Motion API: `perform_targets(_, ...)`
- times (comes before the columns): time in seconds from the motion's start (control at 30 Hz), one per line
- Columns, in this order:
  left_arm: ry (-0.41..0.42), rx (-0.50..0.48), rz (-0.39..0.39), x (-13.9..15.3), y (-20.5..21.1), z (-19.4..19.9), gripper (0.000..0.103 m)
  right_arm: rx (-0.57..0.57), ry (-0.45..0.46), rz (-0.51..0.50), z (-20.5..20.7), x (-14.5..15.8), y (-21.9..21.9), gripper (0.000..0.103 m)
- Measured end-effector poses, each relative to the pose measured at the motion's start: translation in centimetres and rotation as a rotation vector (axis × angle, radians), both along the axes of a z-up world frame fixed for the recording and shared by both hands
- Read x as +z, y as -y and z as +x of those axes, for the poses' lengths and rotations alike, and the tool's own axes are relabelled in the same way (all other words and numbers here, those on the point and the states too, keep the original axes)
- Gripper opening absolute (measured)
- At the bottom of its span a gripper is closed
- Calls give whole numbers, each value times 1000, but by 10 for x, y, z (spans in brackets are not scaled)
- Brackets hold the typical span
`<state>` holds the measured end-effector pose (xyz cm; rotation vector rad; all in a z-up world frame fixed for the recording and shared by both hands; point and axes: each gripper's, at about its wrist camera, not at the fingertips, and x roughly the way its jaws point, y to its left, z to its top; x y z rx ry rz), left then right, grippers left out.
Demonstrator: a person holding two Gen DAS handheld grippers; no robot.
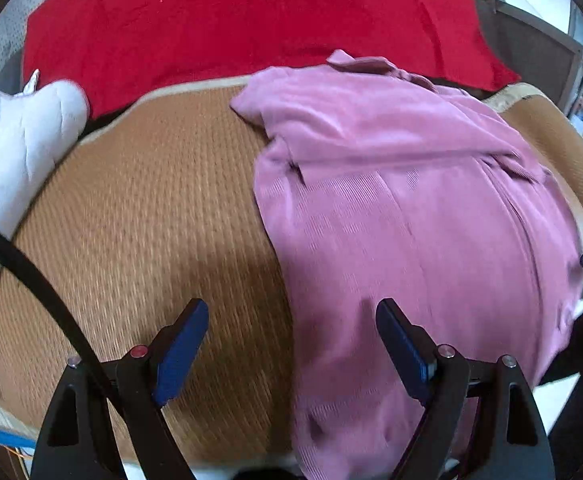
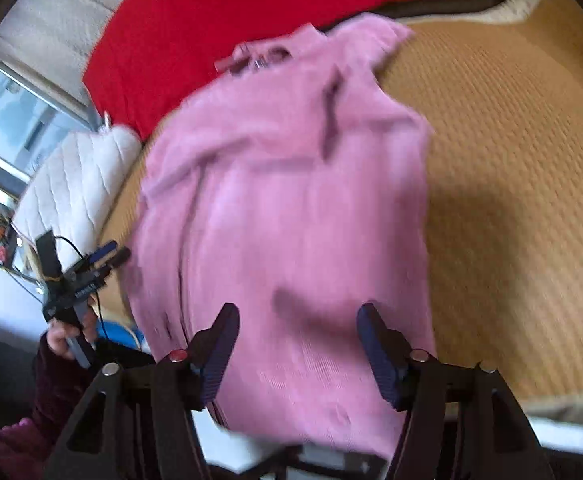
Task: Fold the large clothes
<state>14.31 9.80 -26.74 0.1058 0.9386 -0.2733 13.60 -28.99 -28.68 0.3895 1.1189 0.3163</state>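
Left tongs [image 1: 291, 344] spread wide, gripping nothing, over woven tan straw mat [image 1: 139, 208]. Pink ribbed corduroy shirt [image 1: 403, 200] lying flat on that mat, beneath and beyond the right blue finger [image 1: 401, 344]. Right tongs [image 2: 297, 346] parted above the blurred shirt hem, pads clear of cloth. Red blanket [image 1: 231, 20] farther off, cut by the frame edge.

Bare woven mat [image 1: 139, 208] lies open to the left of the pink garment [image 1: 411, 220] in the left wrist view, with nothing on it. A white quilted cushion [image 1: 7, 152] crowds the mat's far left edge, and a red blanket [image 1: 251, 20] lines the far side. In the right wrist view, the mat right of the garment is likewise open.
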Motion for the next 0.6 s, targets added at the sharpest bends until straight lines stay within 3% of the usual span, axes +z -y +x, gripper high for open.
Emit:
perform_targets(0.27, -122, -2, -11, -27, -6, -41, 86, -16, -210, -136, -44, -37, 18, 70)
perform_targets(0.4, -211, 32, -92, -37, -20, -40, 86, -63, -270, -184, -46, -58, 29, 70)
perform_targets(0.6, -379, 135, -263, -60, -52, -39, 86, -91, -347, -147, -28, -86, 30, 70)
